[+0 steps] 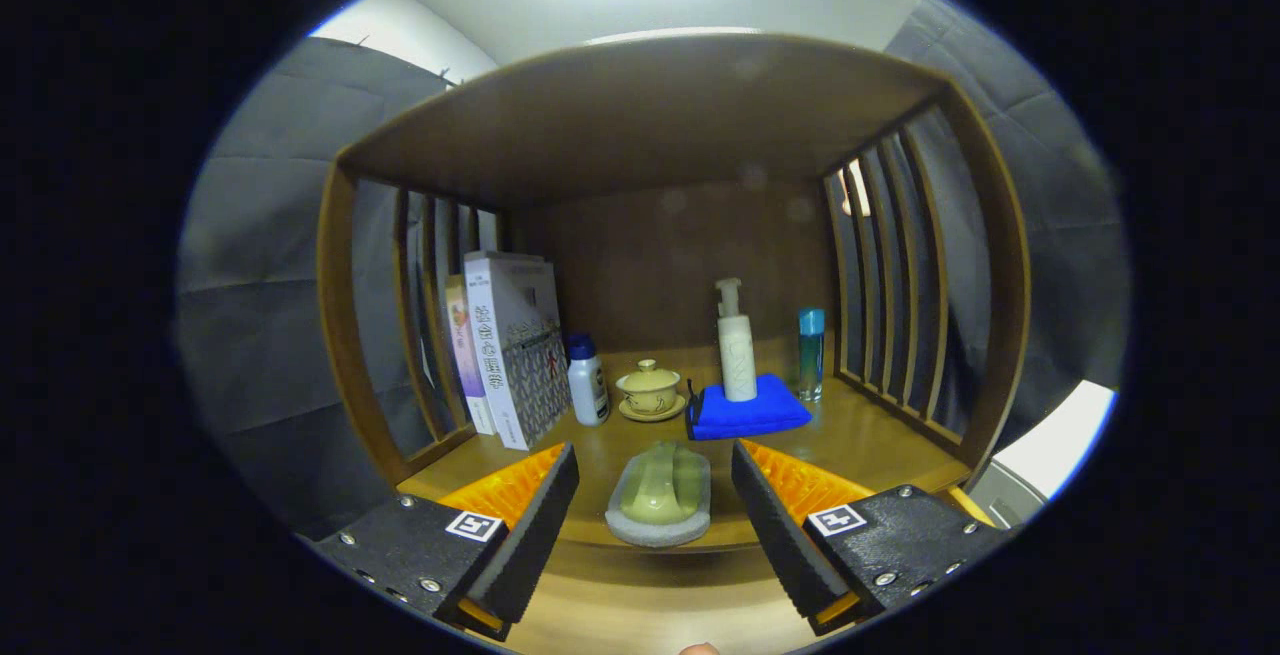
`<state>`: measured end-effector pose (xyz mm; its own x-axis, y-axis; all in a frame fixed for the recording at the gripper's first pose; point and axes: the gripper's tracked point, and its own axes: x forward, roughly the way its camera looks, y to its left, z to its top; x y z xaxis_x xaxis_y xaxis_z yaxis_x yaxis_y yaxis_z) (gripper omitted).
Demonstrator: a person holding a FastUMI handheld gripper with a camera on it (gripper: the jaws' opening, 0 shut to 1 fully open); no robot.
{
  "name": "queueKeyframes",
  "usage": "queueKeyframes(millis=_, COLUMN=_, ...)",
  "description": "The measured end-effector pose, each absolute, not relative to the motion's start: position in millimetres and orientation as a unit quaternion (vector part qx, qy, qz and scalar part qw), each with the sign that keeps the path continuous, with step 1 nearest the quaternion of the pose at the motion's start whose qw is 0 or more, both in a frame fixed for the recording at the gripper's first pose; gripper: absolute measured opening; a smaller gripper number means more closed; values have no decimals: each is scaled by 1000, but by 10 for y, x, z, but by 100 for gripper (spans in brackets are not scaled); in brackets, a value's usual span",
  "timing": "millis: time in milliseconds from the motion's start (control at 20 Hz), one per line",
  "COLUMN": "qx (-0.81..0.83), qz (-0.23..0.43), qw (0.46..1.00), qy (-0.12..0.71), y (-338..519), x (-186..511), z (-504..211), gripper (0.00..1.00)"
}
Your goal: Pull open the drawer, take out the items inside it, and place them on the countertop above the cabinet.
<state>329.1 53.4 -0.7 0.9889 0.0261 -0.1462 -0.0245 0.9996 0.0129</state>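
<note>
My gripper [655, 505] is open, its two black-padded fingers [535, 525] spread wide. Between and just ahead of them lies a pale green ridged piece on a grey oval dish [660, 500], resting near the front edge of the wooden countertop [850, 435]. Neither finger touches the dish. The drawer is hidden below the fingers.
Beyond the dish, on the countertop inside the slatted wooden cabinet, stand books [510, 350] at the left, a white bottle with a blue cap [587, 380], a lidded yellow teacup on a saucer [650, 390], a white pump bottle [737, 345] on a folded blue cloth [748, 413], and a slim blue bottle [811, 353].
</note>
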Motion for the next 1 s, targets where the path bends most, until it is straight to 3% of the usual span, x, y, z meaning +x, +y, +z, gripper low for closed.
queueKeyframes(millis=350, qx=-9, qz=13, qw=999, qy=32, y=611, x=2692, z=87, gripper=95)
queueKeyframes(millis=1000, qx=-8, qz=10, qw=1000, qy=26, y=628, x=1705, z=-442, gripper=95)
